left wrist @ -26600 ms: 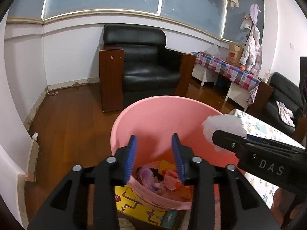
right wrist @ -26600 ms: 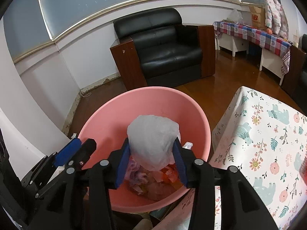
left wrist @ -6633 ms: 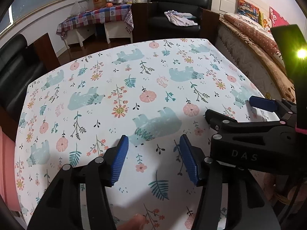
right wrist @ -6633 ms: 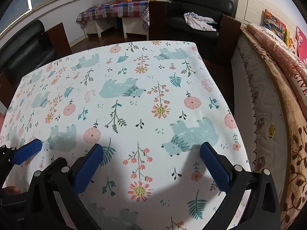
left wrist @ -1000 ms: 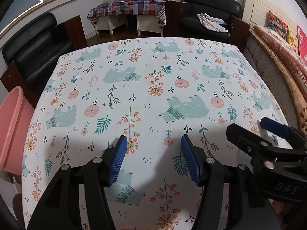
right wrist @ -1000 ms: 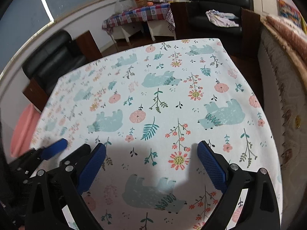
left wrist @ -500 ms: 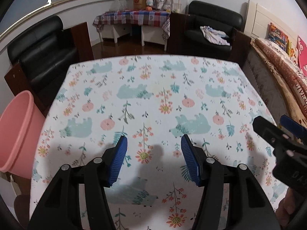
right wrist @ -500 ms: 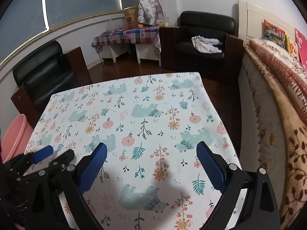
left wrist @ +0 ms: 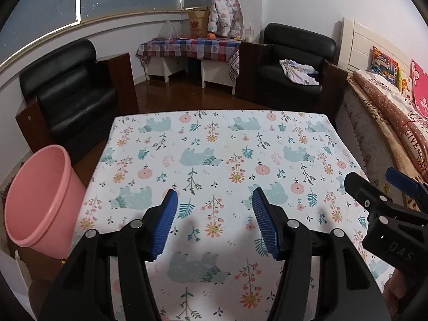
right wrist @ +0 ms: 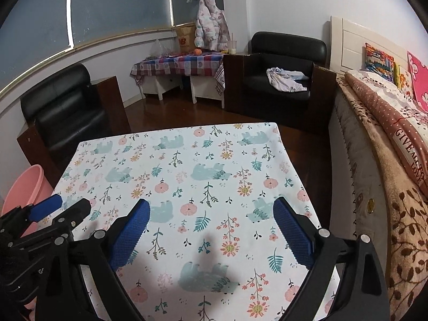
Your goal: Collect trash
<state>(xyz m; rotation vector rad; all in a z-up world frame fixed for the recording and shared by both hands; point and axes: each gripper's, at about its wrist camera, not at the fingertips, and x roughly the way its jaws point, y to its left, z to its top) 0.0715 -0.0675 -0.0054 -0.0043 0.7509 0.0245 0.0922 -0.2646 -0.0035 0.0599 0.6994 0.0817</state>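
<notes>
A pink bucket (left wrist: pixel 40 200) stands on the floor at the table's left edge; its rim also shows in the right wrist view (right wrist: pixel 24 187). The table wears a white cloth (left wrist: pixel 214 160) printed with bears and flowers, and I see no trash on it. My left gripper (left wrist: pixel 214 219) is open and empty above the near part of the cloth. My right gripper (right wrist: pixel 211 232) is wide open and empty above the cloth, to the right of the left one; it also shows in the left wrist view (left wrist: pixel 385 187).
A black sofa (left wrist: pixel 69 93) stands beyond the bucket. A black armchair (left wrist: pixel 291 72) with clothes on it is at the far side. A bed (right wrist: pixel 388 139) runs along the table's right edge. A checked side table (left wrist: pixel 187 50) stands by the far wall.
Both grippers have risen and drawn back from the table, so more of the room and the whole cloth show. Both stay open and empty.
</notes>
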